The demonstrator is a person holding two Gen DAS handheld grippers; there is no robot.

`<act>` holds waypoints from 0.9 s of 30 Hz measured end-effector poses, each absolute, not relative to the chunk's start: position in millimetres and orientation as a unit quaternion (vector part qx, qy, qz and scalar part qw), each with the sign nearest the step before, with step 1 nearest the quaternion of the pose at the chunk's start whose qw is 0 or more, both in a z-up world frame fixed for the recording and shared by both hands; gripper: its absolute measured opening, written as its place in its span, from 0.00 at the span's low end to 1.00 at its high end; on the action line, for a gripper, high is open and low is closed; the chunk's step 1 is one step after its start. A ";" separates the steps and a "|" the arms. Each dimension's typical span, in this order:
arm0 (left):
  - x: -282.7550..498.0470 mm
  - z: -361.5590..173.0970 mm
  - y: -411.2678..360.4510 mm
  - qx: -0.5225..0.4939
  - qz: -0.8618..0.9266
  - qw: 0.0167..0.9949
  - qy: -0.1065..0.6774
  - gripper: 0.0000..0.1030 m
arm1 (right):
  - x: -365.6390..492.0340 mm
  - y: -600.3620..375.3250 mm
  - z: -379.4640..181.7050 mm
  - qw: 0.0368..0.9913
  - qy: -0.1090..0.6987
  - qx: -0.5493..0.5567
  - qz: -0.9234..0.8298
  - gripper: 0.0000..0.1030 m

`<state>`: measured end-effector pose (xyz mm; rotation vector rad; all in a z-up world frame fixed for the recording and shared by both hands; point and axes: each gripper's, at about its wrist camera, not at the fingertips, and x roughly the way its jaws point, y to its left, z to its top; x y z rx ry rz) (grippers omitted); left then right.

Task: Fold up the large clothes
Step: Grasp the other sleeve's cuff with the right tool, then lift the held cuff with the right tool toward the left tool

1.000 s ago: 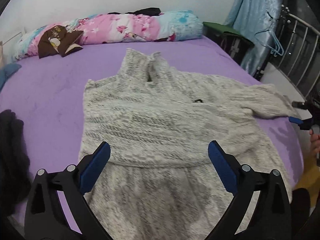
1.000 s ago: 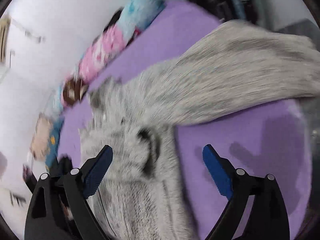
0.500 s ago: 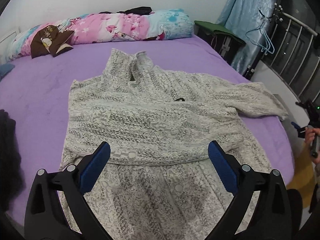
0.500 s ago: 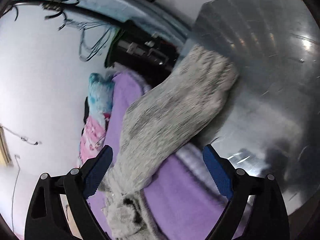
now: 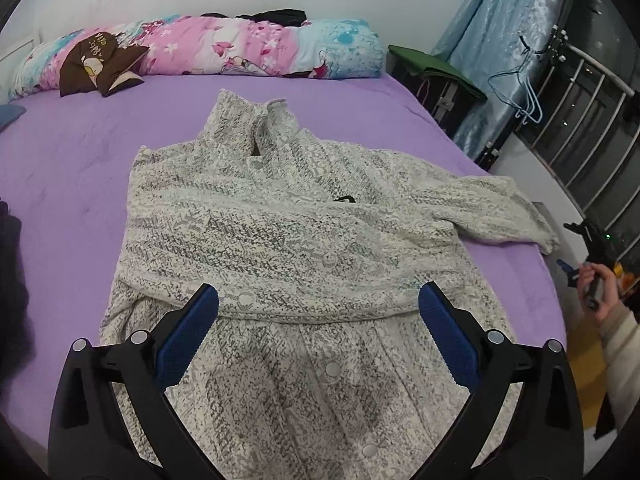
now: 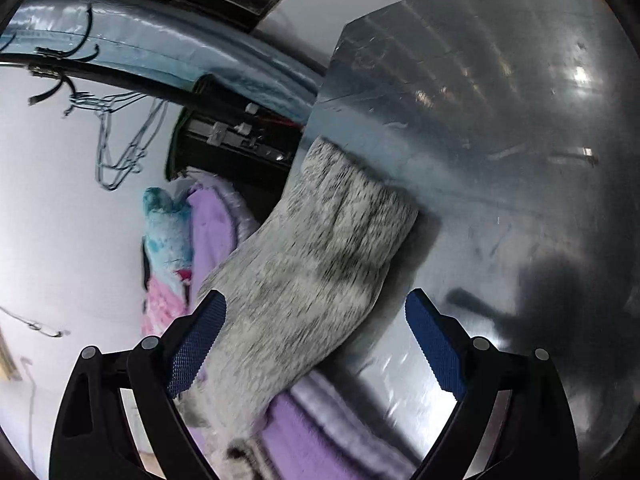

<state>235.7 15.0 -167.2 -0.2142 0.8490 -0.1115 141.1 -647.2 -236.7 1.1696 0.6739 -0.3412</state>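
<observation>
Sweater [image 5: 288,240]: a grey-and-cream knit garment is spread flat on the purple bed [image 5: 72,168], collar toward the far pillows, with a row of snap buttons running down the front nearest the camera.
Fold: one sleeve is laid across the chest, forming a band that runs from the left edge to the right side.
Other sleeve [image 5: 500,216]: it is stretched toward the bed's right edge, and its cuff reaches just over that edge; in the right wrist view the same sleeve [image 6: 320,280] is seen hanging past the mattress beside a shiny grey floor [image 6: 500,160].
Left gripper [image 5: 318,332]: it is held above the lower front of the sweater, jaws spread wide, nothing between the blue pads.
Right gripper [image 6: 316,340]: its jaws are spread wide too, the sleeve lies ahead between them, and contact cannot be told.
Hand [image 5: 600,288]: it is seen beyond the bed's right edge, wrapped around a gripper handle.
Background: a pink-and-blue floral quilt [image 5: 240,52] is rolled along the far wall.
</observation>
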 end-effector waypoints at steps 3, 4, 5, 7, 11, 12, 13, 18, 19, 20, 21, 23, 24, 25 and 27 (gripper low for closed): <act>236.7 -166.6 19.7 -0.110 -0.046 0.904 0.411 0.94 | 145.0 -652.6 -245.0 0.758 0.307 0.552 -0.164 0.87; 237.2 -166.7 21.4 -0.110 -0.044 0.904 0.411 0.94 | 147.8 -654.2 -248.3 0.757 0.310 0.551 -0.166 0.87; 237.4 -166.7 22.3 -0.110 -0.043 0.904 0.411 0.94 | 150.3 -655.1 -250.7 0.757 0.314 0.548 -0.170 0.87; 238.3 -166.9 24.2 -0.109 -0.040 0.904 0.412 0.94 | 153.1 -656.7 -252.3 0.760 0.311 0.544 -0.175 0.87; 240.0 -166.8 20.8 -0.098 -0.042 0.904 0.414 0.94 | 161.4 -661.4 -252.6 0.763 0.307 0.541 -0.178 0.87; 239.9 -166.4 19.1 -0.095 -0.043 0.905 0.413 0.94 | 163.5 -662.4 -252.7 0.764 0.306 0.538 -0.179 0.85; 239.8 -165.8 18.2 -0.092 -0.045 0.905 0.413 0.94 | 166.3 -663.0 -252.7 0.766 0.307 0.535 -0.178 0.83; 238.4 -161.8 14.8 -0.079 -0.050 0.908 0.409 0.94 | 172.4 -662.7 -253.8 0.770 0.304 0.528 -0.190 0.66; 237.9 -160.5 13.1 -0.070 -0.050 0.909 0.408 0.94 | 170.9 -663.7 -256.6 0.768 0.298 0.534 -0.191 0.57; 236.9 -159.4 12.1 -0.063 -0.050 0.909 0.408 0.94 | 169.3 -665.2 -260.3 0.765 0.291 0.542 -0.190 0.52; 236.1 -158.4 10.7 -0.057 -0.053 0.909 0.409 0.94 | 168.4 -667.2 -264.3 0.763 0.286 0.549 -0.189 0.43; 235.7 -157.4 9.3 -0.057 -0.060 0.906 0.414 0.94 | 168.2 -668.3 -265.4 0.763 0.282 0.550 -0.189 0.38; 234.3 -155.2 9.0 -0.056 -0.062 0.907 0.413 0.94 | 167.6 -667.9 -264.5 0.764 0.277 0.552 -0.188 0.36; 233.3 -153.2 8.4 -0.054 -0.063 0.908 0.411 0.94 | 166.7 -667.5 -263.1 0.765 0.271 0.554 -0.185 0.33; 231.2 -147.6 9.1 -0.054 -0.066 0.910 0.406 0.94 | 163.5 -665.7 -257.8 0.769 0.252 0.561 -0.176 0.30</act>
